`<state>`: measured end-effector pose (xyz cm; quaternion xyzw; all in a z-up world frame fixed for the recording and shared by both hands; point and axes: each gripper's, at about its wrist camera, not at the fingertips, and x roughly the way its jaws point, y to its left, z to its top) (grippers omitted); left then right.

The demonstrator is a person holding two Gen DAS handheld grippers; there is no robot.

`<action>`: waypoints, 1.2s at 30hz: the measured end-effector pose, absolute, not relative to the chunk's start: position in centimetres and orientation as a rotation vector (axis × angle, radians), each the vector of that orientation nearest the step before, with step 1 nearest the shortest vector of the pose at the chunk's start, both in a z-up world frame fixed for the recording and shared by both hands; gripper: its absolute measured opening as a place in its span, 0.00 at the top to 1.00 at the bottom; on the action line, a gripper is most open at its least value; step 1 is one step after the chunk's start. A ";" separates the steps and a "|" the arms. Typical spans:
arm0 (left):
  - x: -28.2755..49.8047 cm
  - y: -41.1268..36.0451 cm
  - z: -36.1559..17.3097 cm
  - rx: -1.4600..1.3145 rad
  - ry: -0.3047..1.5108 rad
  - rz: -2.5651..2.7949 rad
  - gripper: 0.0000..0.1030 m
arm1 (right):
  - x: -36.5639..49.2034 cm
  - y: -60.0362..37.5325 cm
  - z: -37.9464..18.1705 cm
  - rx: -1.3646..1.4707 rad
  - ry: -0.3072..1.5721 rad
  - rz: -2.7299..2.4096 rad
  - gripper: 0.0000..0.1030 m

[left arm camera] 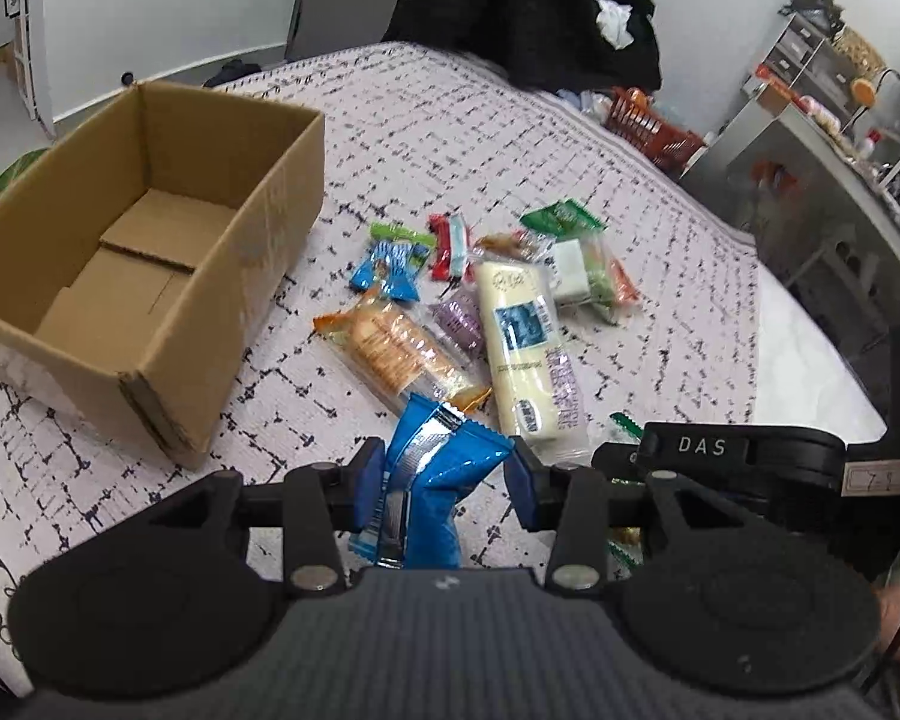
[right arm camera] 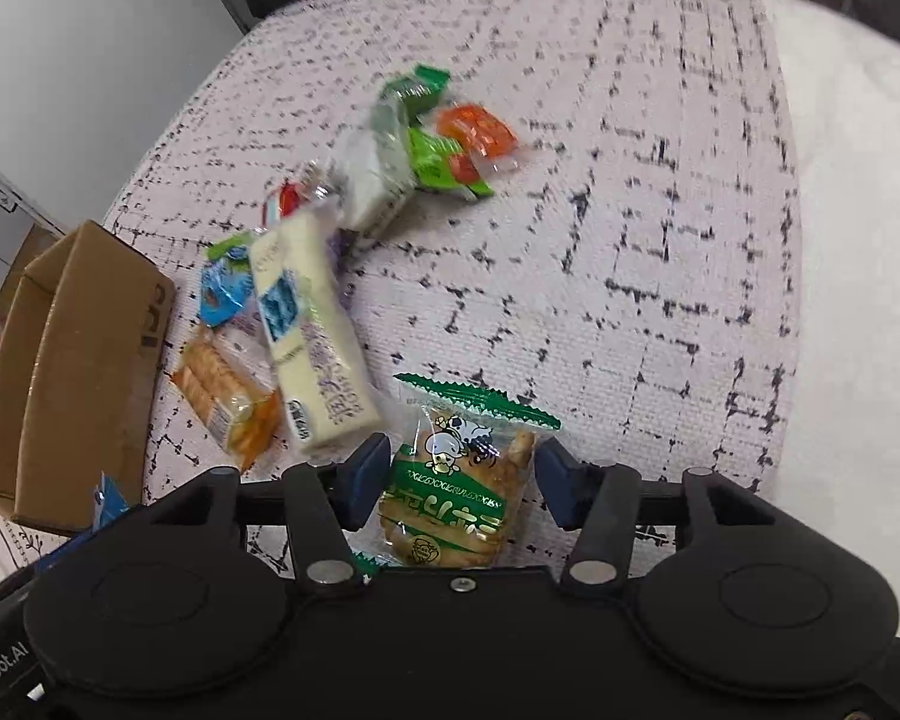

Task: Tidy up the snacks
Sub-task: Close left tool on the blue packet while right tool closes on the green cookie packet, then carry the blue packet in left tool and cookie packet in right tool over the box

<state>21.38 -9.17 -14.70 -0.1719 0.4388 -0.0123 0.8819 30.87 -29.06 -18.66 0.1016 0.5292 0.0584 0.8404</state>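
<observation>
A blue foil snack packet [left arm camera: 432,468] is seen between the jaws of the left gripper [left arm camera: 447,480]; the pads stand at its two sides and the foil looks crumpled between them, so it appears to be pinched. In the right wrist view a clear pastry packet with a green serrated seal [right arm camera: 459,480] lies between the jaws of the right gripper [right arm camera: 459,480], which are spread wider than the packet, with a visible gap on the right side; no grip has yet been taken there. The open cardboard box [left arm camera: 144,276] stands empty to the left on the patterned bedspread [left arm camera: 570,168]. The remaining snacks lie piled near it, among them a long cream-coloured bar [left arm camera: 525,342], an orange cracker pack [left arm camera: 390,348] and small blue sweets [left arm camera: 390,267].

The step in hand is judged to be the first pick-ups, nothing having been boxed. Next, the blue packet would need to be carried over the box rim and released, while the right jaws are brought together on the pastry
</observation>
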 end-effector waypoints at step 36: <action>19.3 4.2 -10.0 -0.575 0.682 0.113 0.59 | 28.2 -14.4 -8.6 0.151 0.894 0.308 0.50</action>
